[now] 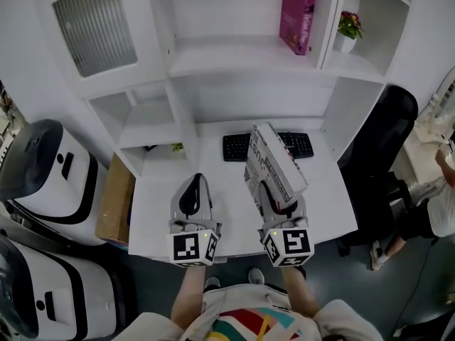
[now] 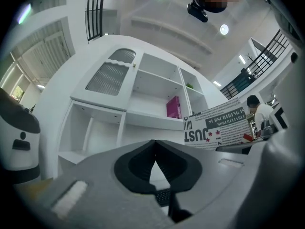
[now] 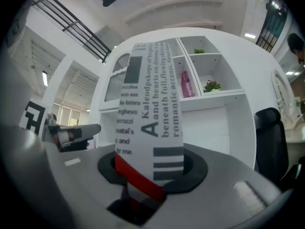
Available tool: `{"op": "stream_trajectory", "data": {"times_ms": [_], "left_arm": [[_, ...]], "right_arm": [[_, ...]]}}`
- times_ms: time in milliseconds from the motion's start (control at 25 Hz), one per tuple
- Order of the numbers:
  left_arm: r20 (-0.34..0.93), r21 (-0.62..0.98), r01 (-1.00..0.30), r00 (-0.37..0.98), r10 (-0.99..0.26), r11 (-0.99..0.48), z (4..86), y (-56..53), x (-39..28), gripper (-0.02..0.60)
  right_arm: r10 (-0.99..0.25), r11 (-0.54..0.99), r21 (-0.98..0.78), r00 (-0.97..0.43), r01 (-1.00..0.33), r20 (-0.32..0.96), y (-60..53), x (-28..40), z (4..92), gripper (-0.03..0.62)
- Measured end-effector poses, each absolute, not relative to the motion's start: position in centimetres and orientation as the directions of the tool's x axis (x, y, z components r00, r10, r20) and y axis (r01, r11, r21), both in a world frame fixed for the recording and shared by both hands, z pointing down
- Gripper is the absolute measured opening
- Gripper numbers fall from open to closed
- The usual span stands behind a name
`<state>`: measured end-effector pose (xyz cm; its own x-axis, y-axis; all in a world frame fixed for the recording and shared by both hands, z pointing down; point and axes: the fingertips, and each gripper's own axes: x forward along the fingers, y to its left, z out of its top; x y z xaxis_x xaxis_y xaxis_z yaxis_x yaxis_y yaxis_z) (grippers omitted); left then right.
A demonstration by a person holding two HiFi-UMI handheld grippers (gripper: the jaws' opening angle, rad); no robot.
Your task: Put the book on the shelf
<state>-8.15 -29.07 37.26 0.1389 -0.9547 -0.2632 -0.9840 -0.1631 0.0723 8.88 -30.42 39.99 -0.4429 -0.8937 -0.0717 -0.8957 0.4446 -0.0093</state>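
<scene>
My right gripper (image 1: 279,199) is shut on the lower edge of a white book (image 1: 274,163) printed with black text. It holds the book upright and tilted above the white desk (image 1: 227,204), in front of the keyboard (image 1: 234,146). In the right gripper view the book (image 3: 152,104) rises from between the jaws (image 3: 147,175) and hides the middle of the shelf unit (image 3: 214,99). My left gripper (image 1: 195,182) hovers over the desk to the left, shut and holding nothing (image 2: 153,146). The left gripper view shows the book (image 2: 219,128) at the right. A pink book (image 1: 298,14) stands on the upper shelf (image 1: 234,61).
A potted plant (image 1: 348,27) sits in the upper right cubby. A black office chair (image 1: 384,141) stands right of the desk. Two white machines (image 1: 43,169) and a cardboard box (image 1: 117,197) are at the left. A person sits at the far right edge (image 1: 441,197).
</scene>
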Motion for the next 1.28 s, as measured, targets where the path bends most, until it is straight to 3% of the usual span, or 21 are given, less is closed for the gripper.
{"op": "stream_trajectory", "data": {"times_ms": [680,1280], "left_arm": [[-0.255,0.021,-0.992,0.116,-0.96,-0.125,35.9,-30.9,-8.5,0.005],[-0.263,-0.046,-0.981,0.193,-0.945,-0.187,30.4,-34.3,-7.8,0.005]], "right_arm": [[-0.902,0.426,0.052,-0.429,-0.903,-0.058,-33.1,10.2,39.7,0.156],[-0.941,0.309,0.041,-0.312,-0.95,-0.133,-36.1,13.1,26.1,0.158]]}}
